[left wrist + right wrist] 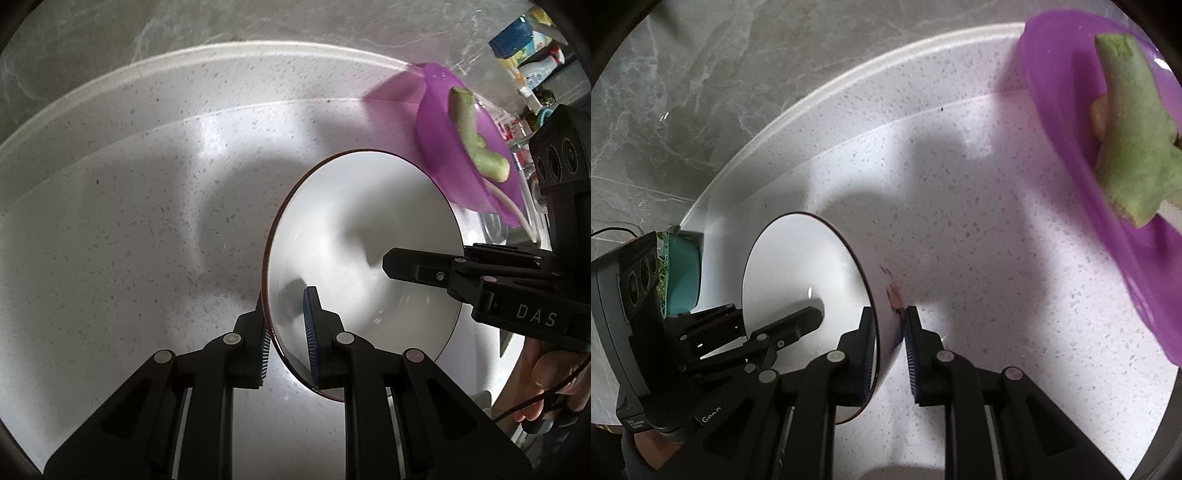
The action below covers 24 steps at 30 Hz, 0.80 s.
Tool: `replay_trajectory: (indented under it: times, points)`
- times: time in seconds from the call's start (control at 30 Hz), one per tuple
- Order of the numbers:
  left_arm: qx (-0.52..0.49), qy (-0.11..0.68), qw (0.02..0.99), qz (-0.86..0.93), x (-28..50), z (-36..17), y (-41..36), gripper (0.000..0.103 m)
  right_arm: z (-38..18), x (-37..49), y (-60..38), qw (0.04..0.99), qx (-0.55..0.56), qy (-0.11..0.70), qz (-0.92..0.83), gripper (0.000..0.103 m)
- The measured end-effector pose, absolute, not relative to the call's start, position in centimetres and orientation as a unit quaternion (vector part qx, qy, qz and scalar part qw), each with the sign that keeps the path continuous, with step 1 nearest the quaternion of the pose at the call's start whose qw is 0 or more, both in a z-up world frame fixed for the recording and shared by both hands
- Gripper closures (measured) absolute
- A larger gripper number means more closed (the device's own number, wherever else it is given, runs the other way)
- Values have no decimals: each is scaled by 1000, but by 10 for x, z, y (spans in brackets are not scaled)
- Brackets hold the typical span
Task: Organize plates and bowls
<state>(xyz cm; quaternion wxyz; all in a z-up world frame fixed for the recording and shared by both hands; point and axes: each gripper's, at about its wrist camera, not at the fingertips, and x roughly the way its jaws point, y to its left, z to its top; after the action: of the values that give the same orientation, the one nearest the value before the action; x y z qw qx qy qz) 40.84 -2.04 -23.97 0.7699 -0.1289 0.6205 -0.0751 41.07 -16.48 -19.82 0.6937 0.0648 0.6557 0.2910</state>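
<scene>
Steeply angled downward, both claws pinch opposite sides of the white bowl (354,236): the left gripper (286,332) and right gripper (890,347) each closed tight on its rim wall. The bowl sits over the speckled counter (129,221), near a purple bowl (1071,110) toward the counter's back edge.

white bowl (354,229) with a thin dark rim, purple bowl (443,122) with something pale green (476,136) in it, counter's (129,221) white with grey speckles, grey marbled wall (683,92)
</scene>
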Motion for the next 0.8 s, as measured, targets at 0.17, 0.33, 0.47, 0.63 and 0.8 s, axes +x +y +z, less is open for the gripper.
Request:
replay_trajectory:
  times: [0.17,0.33,0.47,0.63,0.8]
  points:
    - [-123,611,778,-79,394,-213,-26,89,-184,398,-173,697,66,649,298,85]
    - [-115,603,784,-90,370,-188,-46,88,-166,375,-190,701,68,641,305,84]
    - [-119,598,785,-104,345,-172,-66,88,-151,353,-211,705,71,634,311,83]
    - [-113,596,785,-124,310,-156,-97,88,-134,323,-240,709,71,628,314,82]
    - [-98,603,779,-141,270,-151,-130,88,-124,291,-265,709,71,627,315,82]
